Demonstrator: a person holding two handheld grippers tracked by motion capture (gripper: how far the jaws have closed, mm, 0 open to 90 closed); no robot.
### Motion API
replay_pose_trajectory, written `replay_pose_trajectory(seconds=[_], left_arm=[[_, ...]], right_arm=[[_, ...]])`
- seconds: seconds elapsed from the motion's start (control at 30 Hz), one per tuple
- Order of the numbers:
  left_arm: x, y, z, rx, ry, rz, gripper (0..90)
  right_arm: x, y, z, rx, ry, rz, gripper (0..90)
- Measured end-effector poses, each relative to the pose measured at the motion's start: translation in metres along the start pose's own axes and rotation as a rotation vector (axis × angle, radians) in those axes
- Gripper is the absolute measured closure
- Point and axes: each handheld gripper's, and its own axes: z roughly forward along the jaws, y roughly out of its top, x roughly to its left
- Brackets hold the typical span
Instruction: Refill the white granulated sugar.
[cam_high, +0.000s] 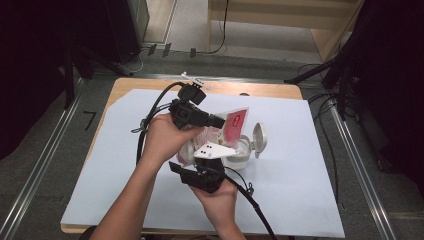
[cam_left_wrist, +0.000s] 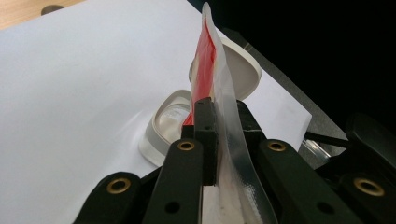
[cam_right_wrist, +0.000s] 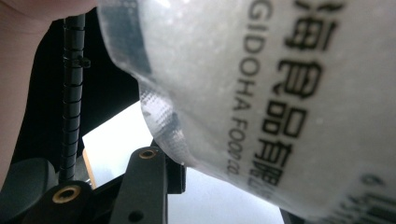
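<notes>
Over the middle of the white sheet (cam_high: 300, 200), both grippers hold a red-and-clear pouch (cam_high: 235, 125) above an open white container (cam_high: 245, 152) with its flip lid (cam_high: 260, 140) up. Left gripper (cam_left_wrist: 212, 109) is clamped on the pouch's upper edge; right gripper (cam_high: 200, 175) grips the bulging lower part, jaws partway closed on it. Step looks like pouring the pouch into the container. Next probably calls for tilting the mouth lower. Left hand (cam_high: 162, 137) sits above, right hand (cam_high: 220, 200) below.
</notes>
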Motion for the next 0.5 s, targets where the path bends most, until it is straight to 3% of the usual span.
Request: replay_pose_trajectory(seconds=[0.3, 0.5], left_arm=[[-0.0034, -0.0002, -0.001, 0.023, 0.006, 0.008, 84.1], [-0.0035, -0.0002, -0.0008, 0.011, -0.009, 0.001, 84.0]], right_arm=[[0.0031, -0.0017, -0.0018, -0.003, 0.013, 0.009, 64.0], [0.0046, -0.0009, -0.0033, 0.002, 0.012, 0.009, 63.9]])
